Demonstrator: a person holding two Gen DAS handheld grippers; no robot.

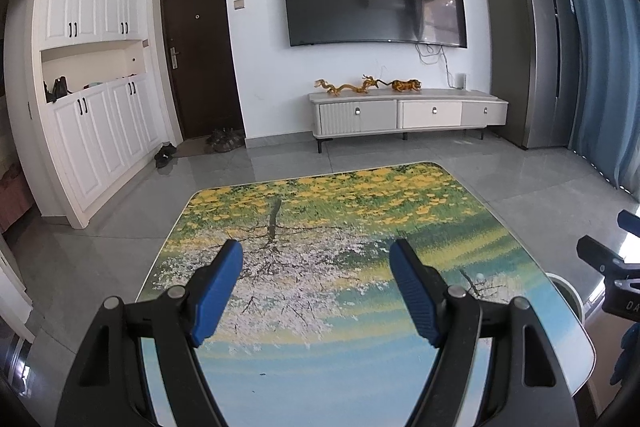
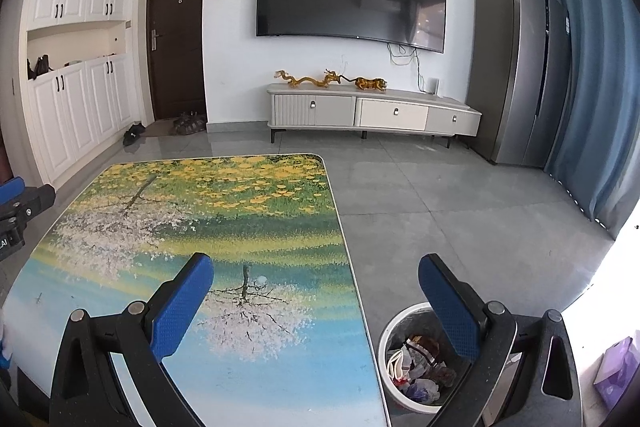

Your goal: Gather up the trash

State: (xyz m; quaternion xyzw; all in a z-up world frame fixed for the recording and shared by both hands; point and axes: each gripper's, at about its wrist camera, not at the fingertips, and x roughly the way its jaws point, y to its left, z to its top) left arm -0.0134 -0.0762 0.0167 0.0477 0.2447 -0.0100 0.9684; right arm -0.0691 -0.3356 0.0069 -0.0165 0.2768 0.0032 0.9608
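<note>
On the left, the left gripper [image 1: 316, 283] with its blue ribbed pads is held spread wide over the rectangular table with a glossy printed top of yellow blossom, white blossom and blue water [image 1: 320, 211]; nothing is caught between its fingers. No wrapper, paper or other loose rubbish can be made out on the printed surface in either wrist view, apart from a tiny dark speck near the front edge whose nature cannot be told.

Further right, the right gripper [image 2: 316, 291] is likewise seen open and empty, one finger over the table's right-hand part and the other above the floor beside it. Just beyond the table's right edge, on the grey tiled floor [image 2: 460, 211], the round white waste bin with a dark liner [image 2: 383, 341] is found; crumpled wrappers and plastic scraps [image 2: 420, 367] already lie inside it, partly hidden by the right finger.

The collecting step is judged to be finished or nearly so, since the trash visible is in the bin. A check of the tabletop and surrounding floor for leftovers is called for next; if any piece is found, it would have to be approached with open fingers, pinched, and carried over the bin's rim.
</note>
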